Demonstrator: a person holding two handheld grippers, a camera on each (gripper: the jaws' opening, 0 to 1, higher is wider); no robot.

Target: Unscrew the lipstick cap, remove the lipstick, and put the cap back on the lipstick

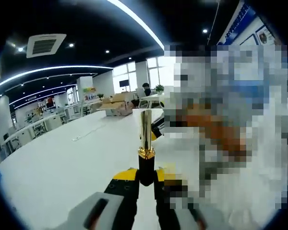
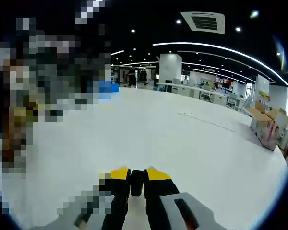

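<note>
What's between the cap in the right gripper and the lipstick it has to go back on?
Nothing visible. The lipstick stands upright in the left gripper, its gold tube bare above the jaws. The cap sits in the right gripper over bare white table.

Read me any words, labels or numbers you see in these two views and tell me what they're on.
None can be read.
Blue and white wall board: print too small and blurred.
Gold and black lipstick tube in the left gripper: no marking shows.
Brown cardboard boxes: marks too blurred.
</note>
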